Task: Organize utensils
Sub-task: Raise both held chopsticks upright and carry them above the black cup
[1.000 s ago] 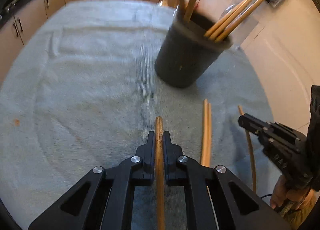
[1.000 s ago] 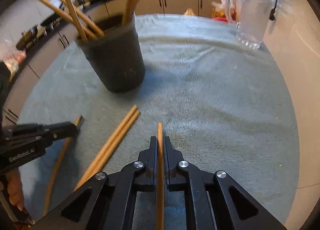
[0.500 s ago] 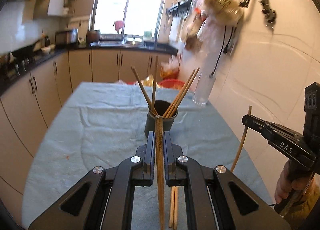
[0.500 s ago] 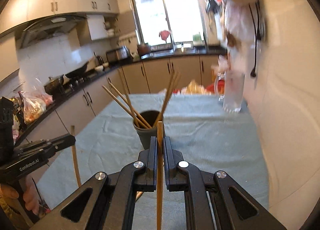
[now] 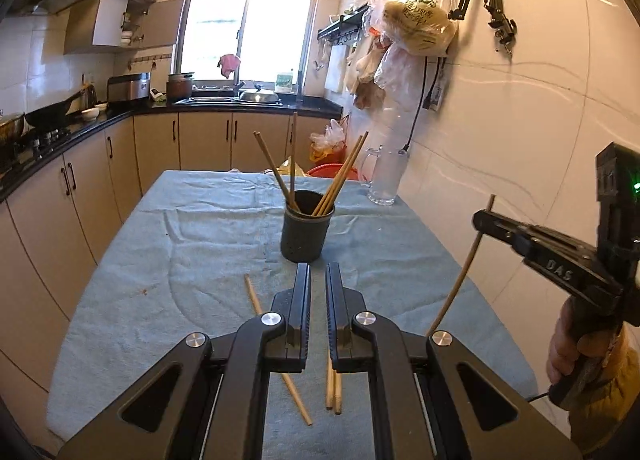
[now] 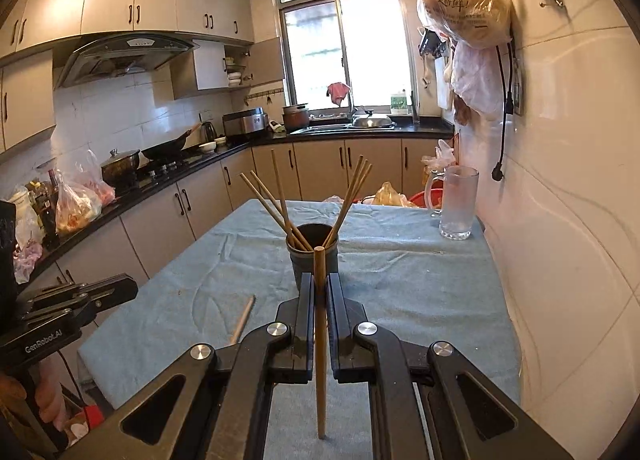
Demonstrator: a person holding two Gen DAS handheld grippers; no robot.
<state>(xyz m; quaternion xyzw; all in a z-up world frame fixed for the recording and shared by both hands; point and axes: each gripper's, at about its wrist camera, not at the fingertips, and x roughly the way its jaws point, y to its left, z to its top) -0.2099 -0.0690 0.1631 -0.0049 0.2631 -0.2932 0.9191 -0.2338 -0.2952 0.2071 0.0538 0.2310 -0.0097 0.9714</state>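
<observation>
A dark round holder (image 5: 306, 227) (image 6: 316, 256) stands mid-table with several wooden chopsticks leaning out of it. My right gripper (image 6: 319, 280) is shut on one chopstick (image 6: 320, 360), held upright above the near end of the table. The left wrist view shows that gripper (image 5: 486, 219) at the right with its chopstick (image 5: 460, 272). My left gripper (image 5: 318, 272) is shut with nothing between its jaws. One chopstick (image 5: 276, 348) lies slanted on the cloth below it. A pair of chopsticks (image 5: 334, 392) lies beside that one.
A blue-grey cloth covers the table (image 5: 180, 260). A glass mug (image 5: 384, 179) (image 6: 458, 203) stands at the far right by the tiled wall (image 5: 520, 139). Cabinets and a black counter (image 6: 160, 187) run along the left. Plastic bags (image 6: 468, 7) hang on the wall.
Both grippers have risen and tipped up, away from the holder. The chopstick that was in my left gripper is gone from its jaws; one now lies on the cloth. The right one keeps its chopstick.
</observation>
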